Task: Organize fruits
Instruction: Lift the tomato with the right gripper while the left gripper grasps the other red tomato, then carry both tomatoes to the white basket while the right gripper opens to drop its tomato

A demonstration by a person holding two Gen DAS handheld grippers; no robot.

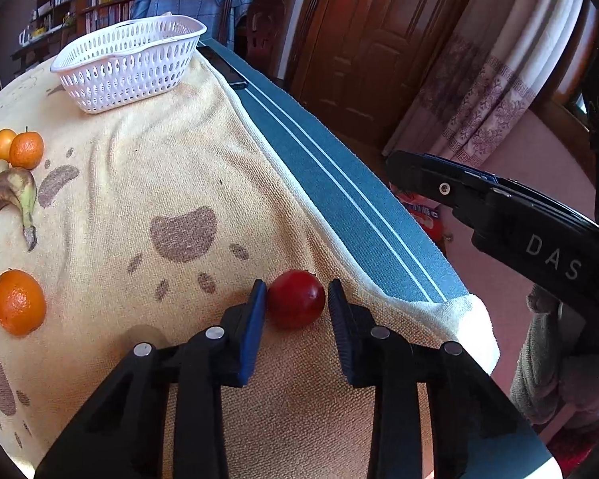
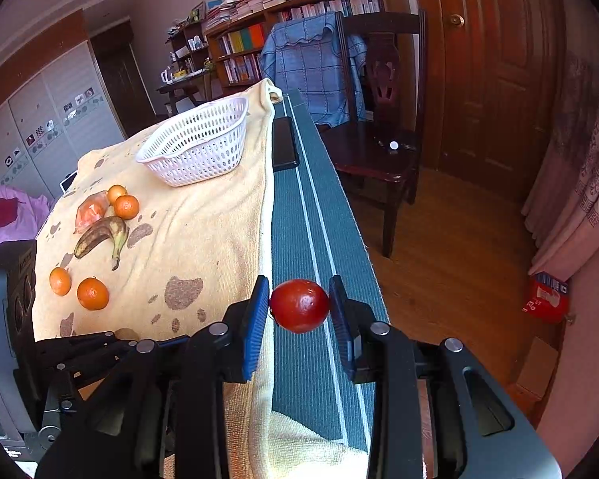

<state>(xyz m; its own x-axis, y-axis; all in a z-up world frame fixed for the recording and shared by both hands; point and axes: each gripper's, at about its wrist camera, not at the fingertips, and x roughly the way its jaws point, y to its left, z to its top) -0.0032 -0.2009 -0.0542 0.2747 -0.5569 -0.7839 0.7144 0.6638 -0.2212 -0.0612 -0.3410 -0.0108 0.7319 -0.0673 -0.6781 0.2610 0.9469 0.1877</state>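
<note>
A lived-in home room: crowded bookshelves [image 2: 299, 12], a wooden chair [image 2: 383, 127], a panelled door [image 2: 499, 60] and floral curtains [image 2: 587, 167].

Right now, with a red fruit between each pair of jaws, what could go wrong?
1. The right gripper pinches the right fruit only at its jaw tips, in the air over the mat near the edge. If it slips, it likely drops to the floor.
2. The left fruit sits near the towel corner, caught at the tips of the left gripper. Being round, it may squirt out and roll off.
</note>
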